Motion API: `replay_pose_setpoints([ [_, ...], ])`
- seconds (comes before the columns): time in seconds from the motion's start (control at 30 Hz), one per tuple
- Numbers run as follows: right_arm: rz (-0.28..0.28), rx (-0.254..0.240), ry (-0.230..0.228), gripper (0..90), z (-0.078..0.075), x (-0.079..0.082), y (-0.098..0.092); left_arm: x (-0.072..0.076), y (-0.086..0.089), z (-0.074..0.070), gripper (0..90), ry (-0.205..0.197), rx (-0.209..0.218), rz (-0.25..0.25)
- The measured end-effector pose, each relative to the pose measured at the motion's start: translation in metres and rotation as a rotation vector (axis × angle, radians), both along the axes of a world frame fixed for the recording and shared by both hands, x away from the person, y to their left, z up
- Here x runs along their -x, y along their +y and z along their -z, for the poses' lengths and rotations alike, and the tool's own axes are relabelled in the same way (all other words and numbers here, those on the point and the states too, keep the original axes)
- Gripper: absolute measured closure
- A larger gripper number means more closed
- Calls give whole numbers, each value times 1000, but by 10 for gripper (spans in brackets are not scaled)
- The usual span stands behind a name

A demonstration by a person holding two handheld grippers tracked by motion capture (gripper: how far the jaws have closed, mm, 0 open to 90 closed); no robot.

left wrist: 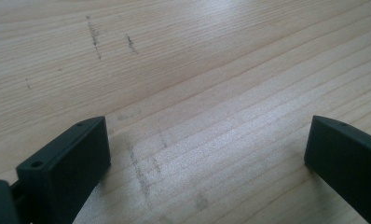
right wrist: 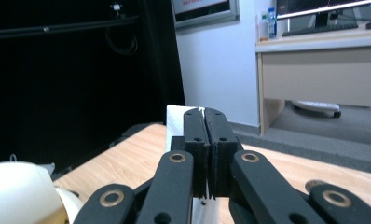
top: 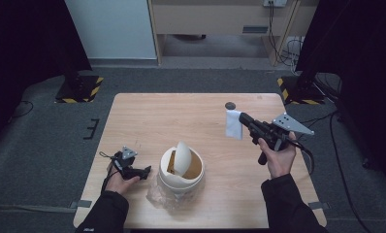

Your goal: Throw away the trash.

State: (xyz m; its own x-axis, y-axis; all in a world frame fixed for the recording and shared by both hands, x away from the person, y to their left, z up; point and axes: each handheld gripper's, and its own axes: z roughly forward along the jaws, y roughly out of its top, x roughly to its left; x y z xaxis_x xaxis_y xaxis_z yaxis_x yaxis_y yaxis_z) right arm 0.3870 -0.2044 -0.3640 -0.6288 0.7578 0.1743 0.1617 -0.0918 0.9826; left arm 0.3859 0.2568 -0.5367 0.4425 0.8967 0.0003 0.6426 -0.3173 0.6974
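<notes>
My right gripper (top: 243,118) is lifted above the right half of the wooden table (top: 147,116) and is shut on a white sheet of paper (top: 233,124) that hangs down from its jaws. In the right gripper view the two black jaws (right wrist: 204,122) are pressed together, with the white paper (right wrist: 175,122) sticking out to their left. My left gripper (top: 145,171) lies low at the table's front left, pointing toward a cream bin (top: 182,170). Its jaws stand wide apart over bare wood (left wrist: 207,116), with nothing between them.
The cream bin has a swing lid (top: 182,158) tilted up and a clear plastic bag (top: 157,193) bunched at its base. A small dark round spot (top: 230,105) lies on the table beyond the paper. Black stands (top: 79,87) flank the table's far corners.
</notes>
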Motion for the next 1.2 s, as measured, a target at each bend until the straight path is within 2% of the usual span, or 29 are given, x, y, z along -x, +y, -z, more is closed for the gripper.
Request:
replay_pose_setpoints([
  [0.17,9,-29,-31,886,-9,6,8,0,0,0,0,0,0,0],
  [0.27,17,-65,-45,886,-10,13,14,0,0,0,0,0,1,-1],
  [0.43,5,-110,-35,886,0,20,32,0,0,0,0,1,1,-1],
  [0.53,-9,-117,-28,886,7,25,42,0,0,0,0,1,1,-1],
  [0.57,-14,-104,-29,886,9,28,47,0,0,0,0,1,1,-1],
  [0.7,-23,-104,-49,886,12,39,58,0,0,0,0,0,1,-1],
  [0.77,-31,-105,-52,886,12,44,60,0,0,0,0,0,1,-1],
  [0.83,-46,-132,-56,886,12,50,62,0,0,0,0,1,0,0],
  [1.03,-74,-171,-55,887,15,65,62,0,0,0,0,0,1,-1],
  [1.2,-101,-186,-45,887,19,71,67,0,0,0,0,0,1,-1],
])
